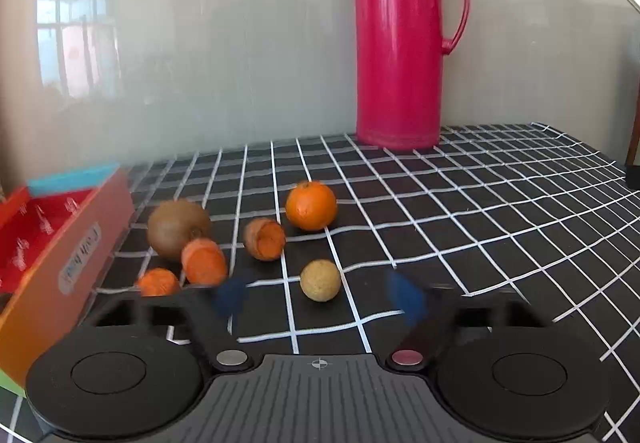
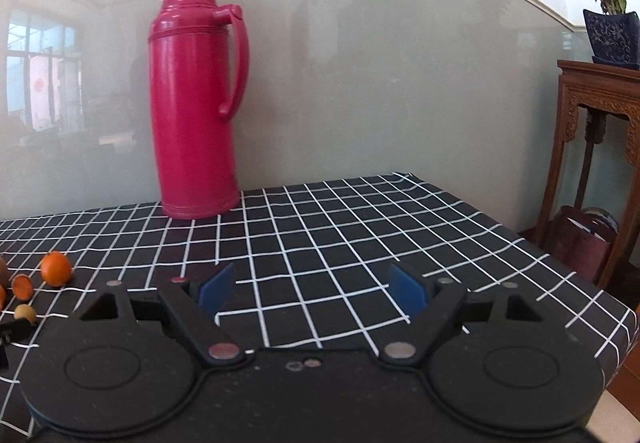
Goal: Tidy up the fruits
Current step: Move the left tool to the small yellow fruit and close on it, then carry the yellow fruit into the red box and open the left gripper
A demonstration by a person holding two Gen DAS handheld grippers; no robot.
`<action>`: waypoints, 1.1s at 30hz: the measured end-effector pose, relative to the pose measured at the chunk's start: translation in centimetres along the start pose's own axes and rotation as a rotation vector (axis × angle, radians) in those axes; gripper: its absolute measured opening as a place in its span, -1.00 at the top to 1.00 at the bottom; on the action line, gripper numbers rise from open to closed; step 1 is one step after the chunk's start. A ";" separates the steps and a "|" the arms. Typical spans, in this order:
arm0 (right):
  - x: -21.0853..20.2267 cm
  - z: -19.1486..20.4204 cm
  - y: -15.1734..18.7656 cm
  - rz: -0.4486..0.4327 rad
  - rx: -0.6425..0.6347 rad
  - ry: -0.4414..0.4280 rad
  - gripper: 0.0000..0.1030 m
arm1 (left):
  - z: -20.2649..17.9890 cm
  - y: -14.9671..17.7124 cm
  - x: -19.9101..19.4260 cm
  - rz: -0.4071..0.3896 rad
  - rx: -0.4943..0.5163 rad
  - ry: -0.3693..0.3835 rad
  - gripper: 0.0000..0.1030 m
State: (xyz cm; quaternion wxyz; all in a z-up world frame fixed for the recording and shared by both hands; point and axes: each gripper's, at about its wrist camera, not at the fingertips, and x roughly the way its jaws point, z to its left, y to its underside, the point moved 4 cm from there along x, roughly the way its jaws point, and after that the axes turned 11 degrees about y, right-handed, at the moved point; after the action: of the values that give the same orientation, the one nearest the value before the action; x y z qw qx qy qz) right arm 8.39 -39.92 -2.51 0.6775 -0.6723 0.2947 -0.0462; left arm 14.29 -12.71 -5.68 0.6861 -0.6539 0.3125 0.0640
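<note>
In the left wrist view several fruits lie on the black checked cloth [image 1: 480, 203]: an orange [image 1: 311, 205], a brown kiwi [image 1: 176, 227], three orange-fleshed pieces [image 1: 204, 261] [image 1: 265, 239] [image 1: 158, 282], and a small tan round fruit [image 1: 320, 280]. My left gripper [image 1: 318, 297] is low over the cloth, and its blurred blue pads [image 1: 230, 297] stand to either side of the tan fruit without touching it. My right gripper [image 2: 312, 291] is open over bare cloth, with nothing between its fingers. The orange [image 2: 56, 268] and the tan fruit [image 2: 25, 313] show at the right wrist view's far left.
An open orange-and-red cardboard box [image 1: 60, 243] sits left of the fruits. A tall red thermos [image 1: 400, 43] [image 2: 196, 103] stands at the back by the glossy wall. A carved wooden stand [image 2: 592, 163] with a potted plant [image 2: 610, 35] is beyond the table's right edge.
</note>
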 end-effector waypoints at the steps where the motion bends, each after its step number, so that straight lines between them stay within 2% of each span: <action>1: 0.0 -0.1 0.1 -0.001 -0.001 0.003 -0.62 | 0.2 0.1 0.3 0.015 -0.014 -0.001 -0.20; 7: 0.5 -0.4 0.3 0.011 -0.006 0.015 -0.62 | 0.9 -0.1 1.3 0.035 -0.056 0.004 -0.18; 8: 0.6 -0.3 0.3 0.010 -0.006 0.016 -0.62 | 0.9 -0.1 1.5 0.043 -0.054 0.005 -0.09; 9: 0.6 -0.3 0.3 0.008 -0.007 0.016 -0.62 | 0.9 0.0 1.7 0.052 -0.053 0.006 0.12; 10: 0.6 -0.2 0.4 0.010 -0.010 0.016 -0.62 | 0.9 0.0 1.9 0.058 -0.054 0.010 0.20; 12: 0.6 -0.1 0.3 0.007 -0.016 0.014 -0.62 | 0.8 0.0 2.2 0.069 -0.049 0.010 0.48; 13: 0.6 0.0 0.3 0.005 -0.018 0.014 -0.62 | 0.8 -0.1 2.5 0.071 -0.046 0.010 0.51; 20: 0.4 0.6 0.2 0.003 -0.026 0.005 -0.62 | 0.8 -0.2 1.8 0.044 -0.034 0.011 0.51; 33: -1.5 4.1 -0.9 -0.017 -0.028 -0.072 -0.62 | 3.3 -1.1 -4.3 -0.037 -0.008 -0.028 0.51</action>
State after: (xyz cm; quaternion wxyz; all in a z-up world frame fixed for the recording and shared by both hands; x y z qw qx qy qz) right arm 9.34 -35.68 -1.47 0.6779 -0.6854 0.2648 -0.0235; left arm 12.54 -8.34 -2.72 0.6886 -0.6615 0.2906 0.0617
